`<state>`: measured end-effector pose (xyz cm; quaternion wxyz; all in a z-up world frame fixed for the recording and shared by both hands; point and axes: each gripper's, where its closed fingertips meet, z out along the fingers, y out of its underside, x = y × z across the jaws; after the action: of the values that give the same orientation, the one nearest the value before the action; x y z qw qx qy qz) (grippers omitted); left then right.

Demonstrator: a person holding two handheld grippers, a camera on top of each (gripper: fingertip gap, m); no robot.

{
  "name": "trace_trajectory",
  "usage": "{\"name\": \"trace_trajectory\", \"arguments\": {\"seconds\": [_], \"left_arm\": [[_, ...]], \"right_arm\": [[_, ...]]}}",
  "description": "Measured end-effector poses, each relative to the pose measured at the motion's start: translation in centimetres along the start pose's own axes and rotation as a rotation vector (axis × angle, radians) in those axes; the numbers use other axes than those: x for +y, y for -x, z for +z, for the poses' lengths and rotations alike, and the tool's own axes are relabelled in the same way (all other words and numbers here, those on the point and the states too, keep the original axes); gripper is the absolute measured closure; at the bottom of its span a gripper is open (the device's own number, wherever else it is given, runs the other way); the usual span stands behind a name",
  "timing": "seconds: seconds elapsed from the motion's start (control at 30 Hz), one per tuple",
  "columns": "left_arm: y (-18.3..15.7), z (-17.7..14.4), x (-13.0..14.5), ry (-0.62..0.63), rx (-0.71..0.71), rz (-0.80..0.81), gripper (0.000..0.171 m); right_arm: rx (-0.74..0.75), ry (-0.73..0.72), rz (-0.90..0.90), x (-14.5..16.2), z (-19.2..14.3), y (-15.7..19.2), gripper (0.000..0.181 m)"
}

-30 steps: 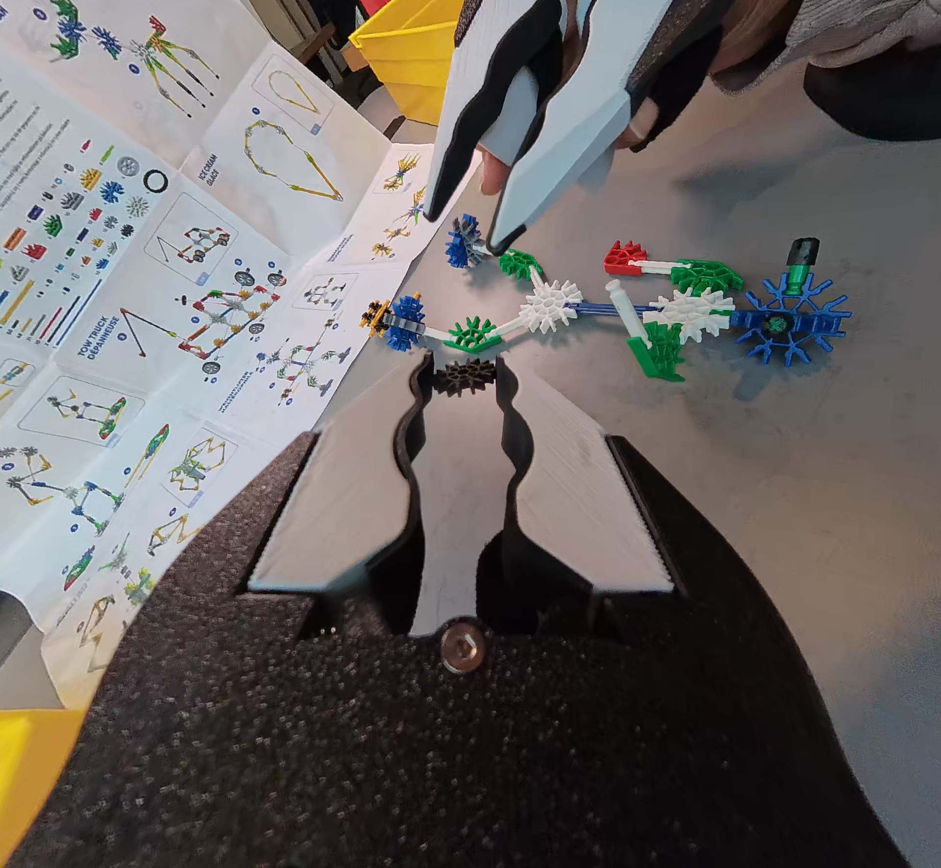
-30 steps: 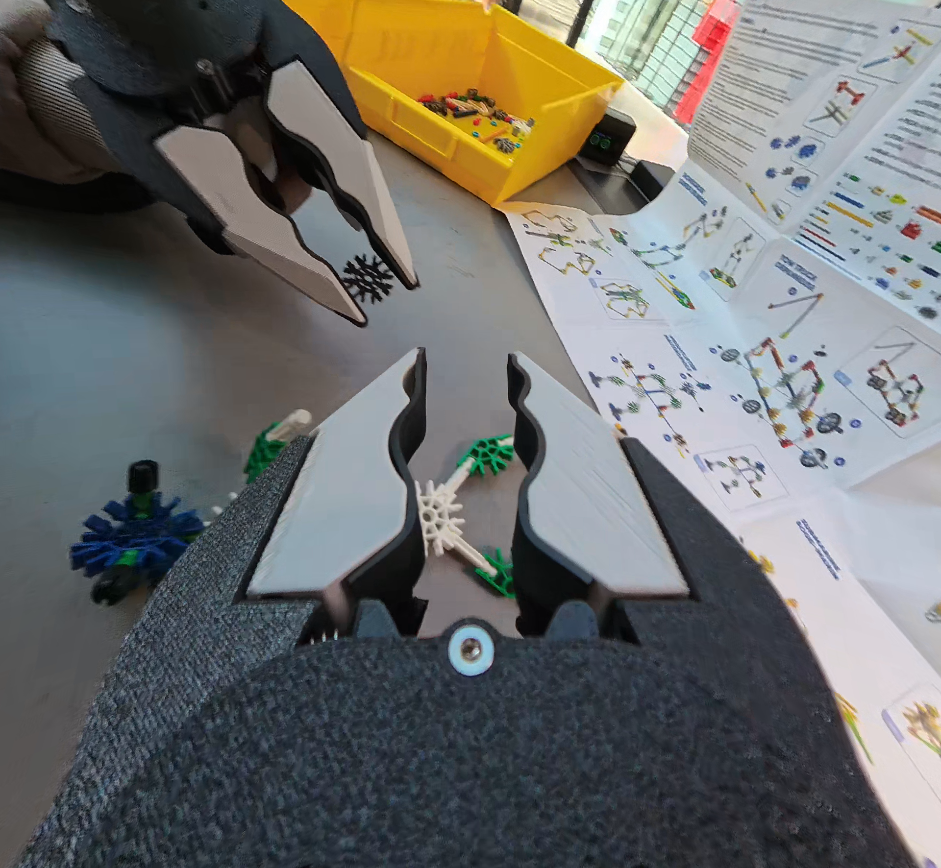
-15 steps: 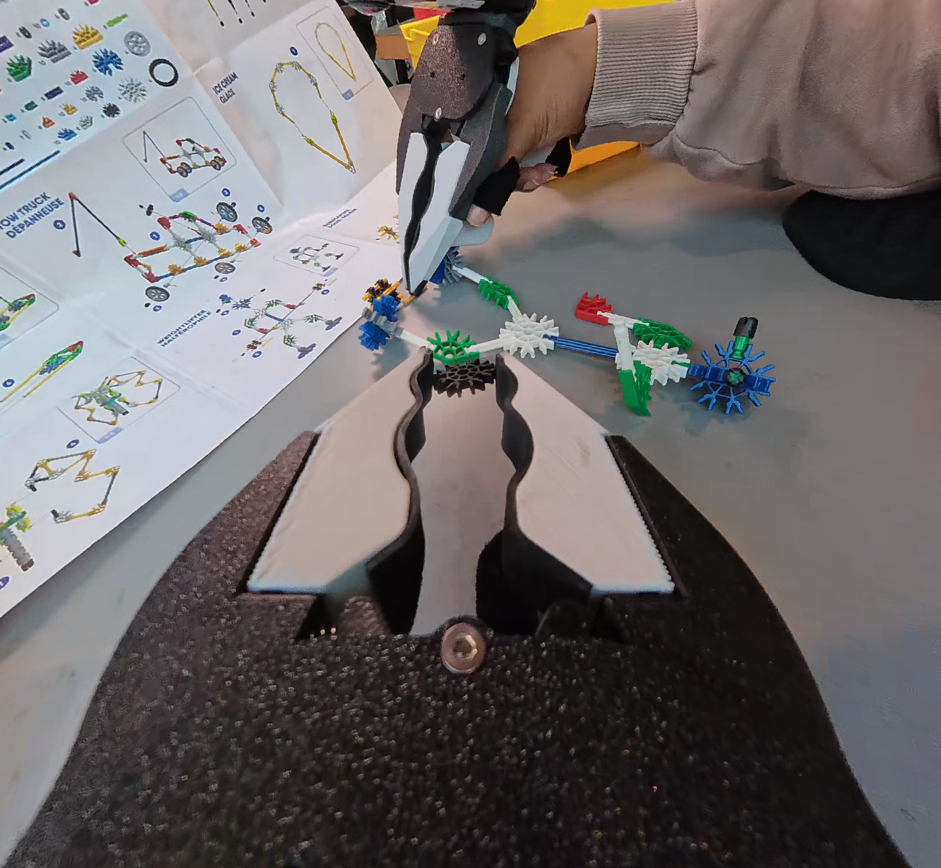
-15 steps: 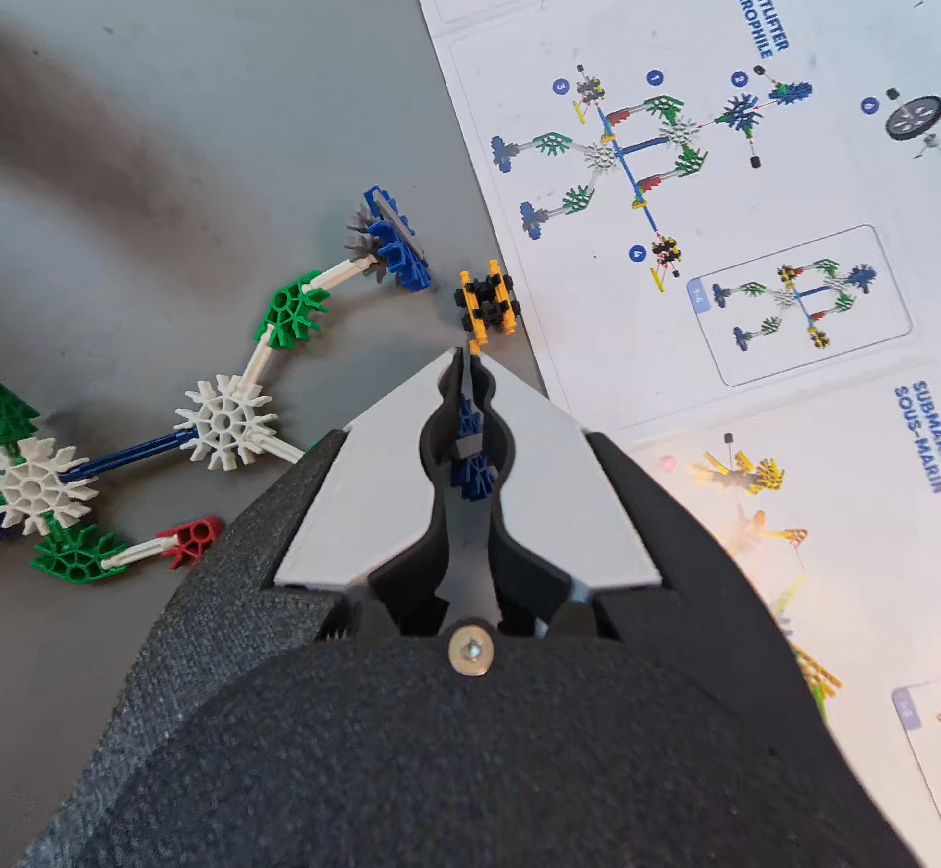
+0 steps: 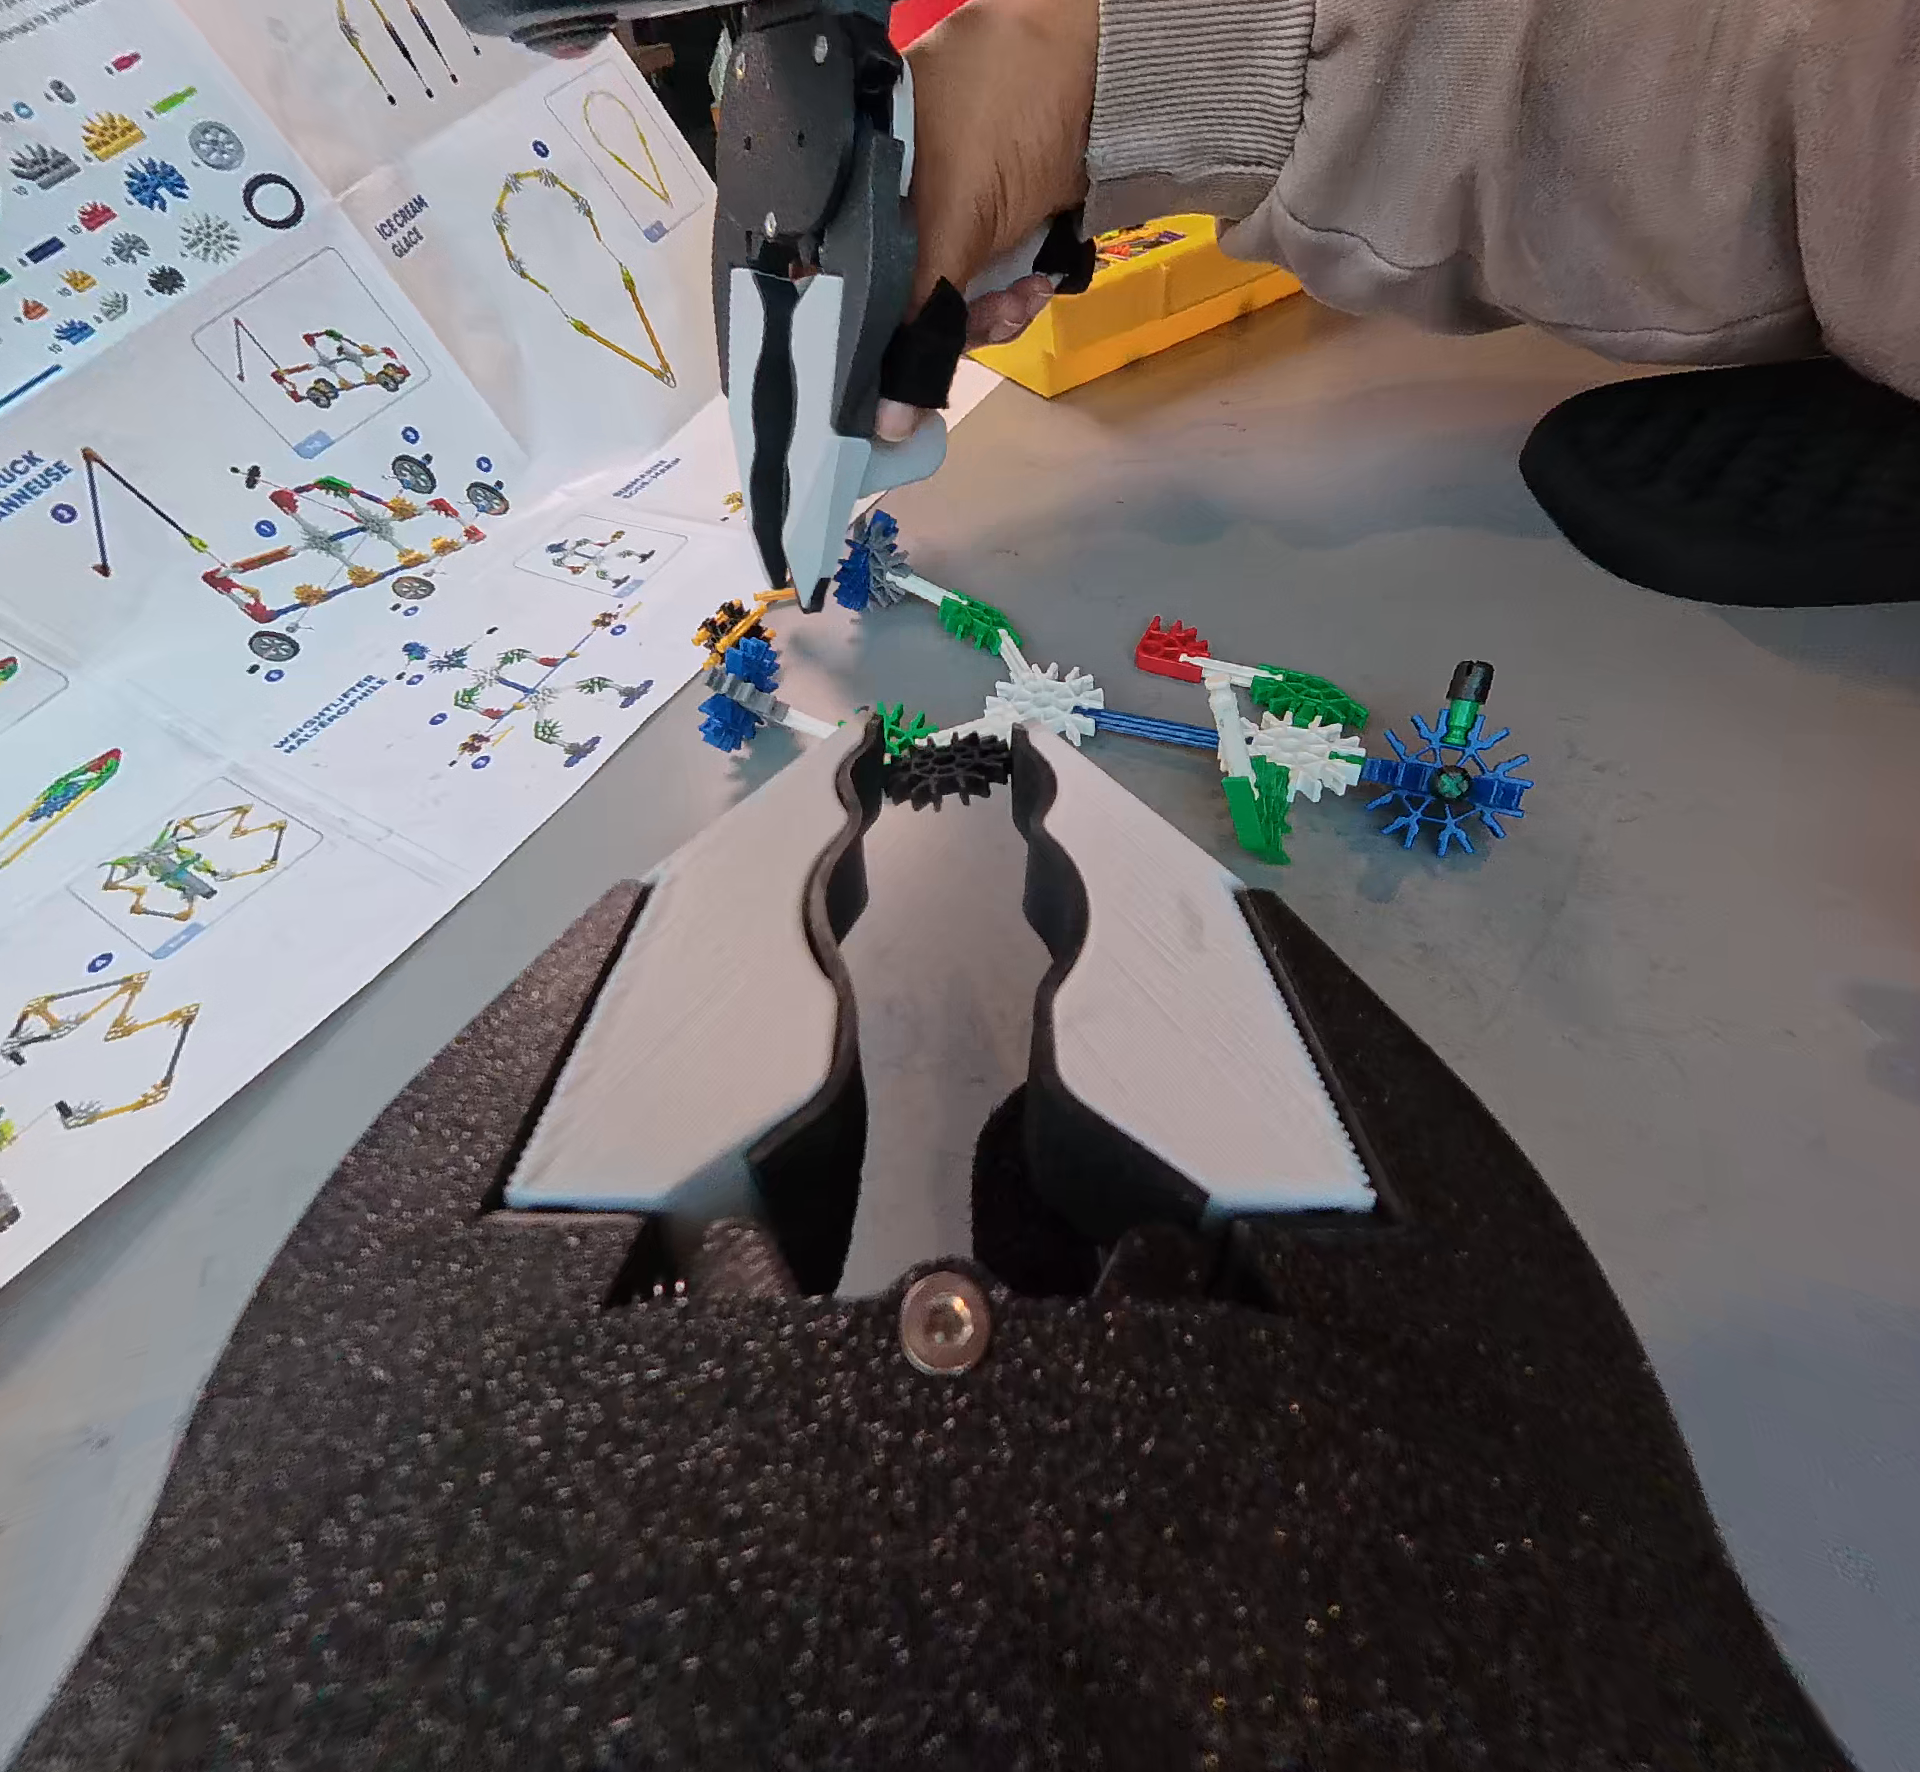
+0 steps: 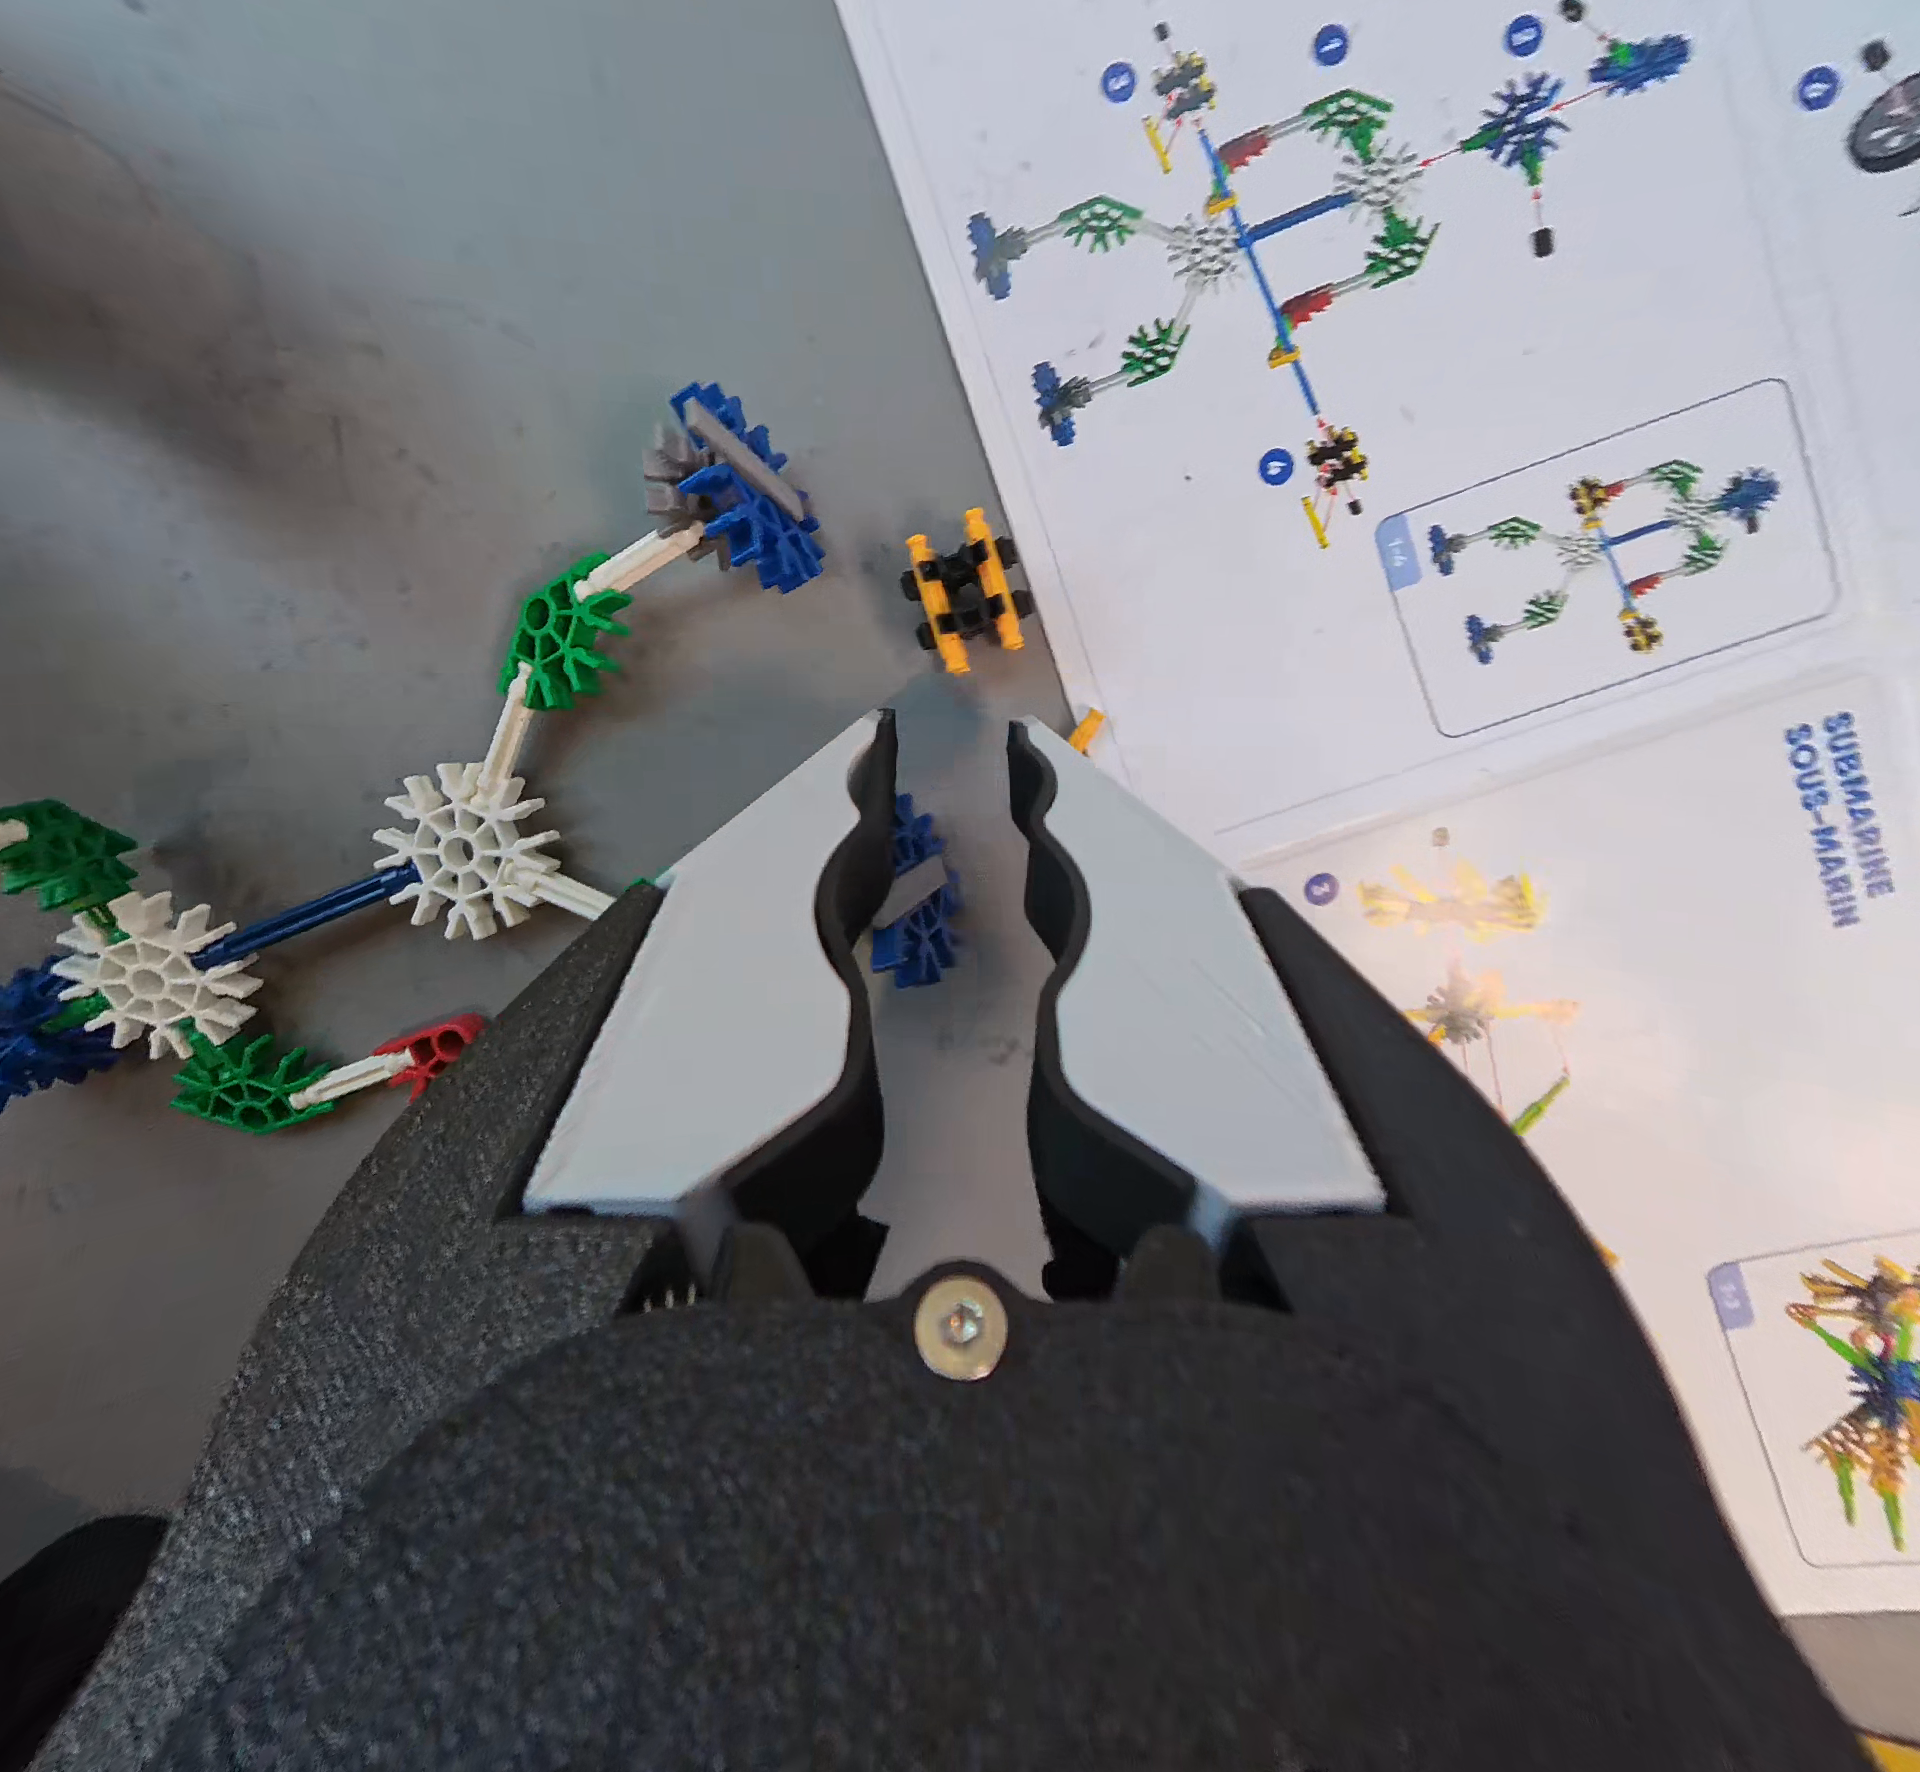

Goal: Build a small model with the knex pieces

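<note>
Right wrist view showed our right gripper spread apart, gripping nothing, pointing straight down at the grey table. The yellow-and-black piece lay just above its tips at frame centre, long axis running up the frame, beside the instruction sheet. Our left gripper, farther off, pinched a black connector near the model.
</note>
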<state>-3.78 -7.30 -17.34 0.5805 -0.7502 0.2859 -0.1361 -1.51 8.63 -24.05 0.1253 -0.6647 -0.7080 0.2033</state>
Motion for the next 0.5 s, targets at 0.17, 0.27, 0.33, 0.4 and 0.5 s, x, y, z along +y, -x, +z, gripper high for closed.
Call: {"name": "trace_trajectory", "arguments": {"seconds": [0.17,0.27,0.33,0.4,0.5], "left_arm": [[0.3,-0.1,0.0,-0.008,0.009,-0.046,0.147],[0.4,-0.2,-0.2,-0.016,0.013,-0.067,0.147],[0.5,-0.3,-0.2,-0.016,0.013,-0.071,0.147],[0.4,-0.2,-0.2,-0.018,0.017,-0.073,0.147],[0.4,-0.2,-0.2,-0.018,0.023,-0.08,0.147]], "right_arm": [[0.06,0.026,0.096,0.2,-0.1,-2.6,0.161],[0.064,0.076,0.089,1.0,0.8,-2.4,0.164],[0.099,0.078,0.075,0.9,0.9,-2.8,0.178],[0.104,0.086,0.065,1.0,0.9,-2.7,0.179],[0.133,0.093,0.021,0.9,0.8,-2.6,0.18]]}}
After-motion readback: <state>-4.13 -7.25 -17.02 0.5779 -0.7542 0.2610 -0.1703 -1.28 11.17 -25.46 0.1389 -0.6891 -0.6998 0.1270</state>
